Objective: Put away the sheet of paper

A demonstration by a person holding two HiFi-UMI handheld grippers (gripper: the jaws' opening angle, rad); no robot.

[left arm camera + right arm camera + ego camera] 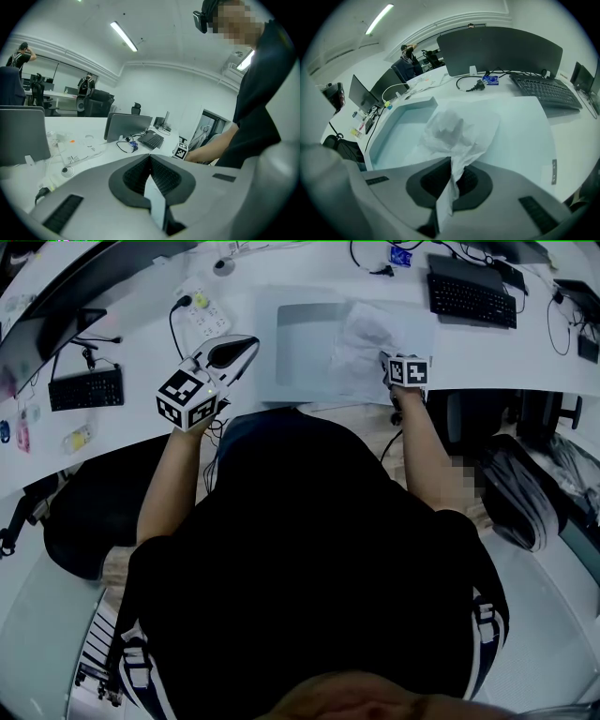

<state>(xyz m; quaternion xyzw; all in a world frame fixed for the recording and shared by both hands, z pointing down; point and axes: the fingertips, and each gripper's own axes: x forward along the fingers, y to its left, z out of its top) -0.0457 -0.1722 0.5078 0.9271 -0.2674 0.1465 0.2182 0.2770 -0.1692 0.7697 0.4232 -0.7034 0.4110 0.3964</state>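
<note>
The sheet of paper [361,338] is crumpled into a white wad [454,131]. My right gripper [387,358] is shut on its near edge [452,161] and holds it just above the desk. The wad hangs over the inner edge of a shallow white open box [393,136], whose grey inside [305,324] is bare. My left gripper [248,341] is raised left of the box, apart from the paper. Its jaws are shut [150,157], and a thin white strip [155,204] that I cannot identify shows in the seam between the pads.
A flat white panel [525,126] lies right of the box. A black keyboard [469,296] and cables lie behind it, under a dark monitor [501,49]. A power strip [208,315] and a second keyboard [84,388] lie to the left. A black chair [469,418] stands by the desk edge.
</note>
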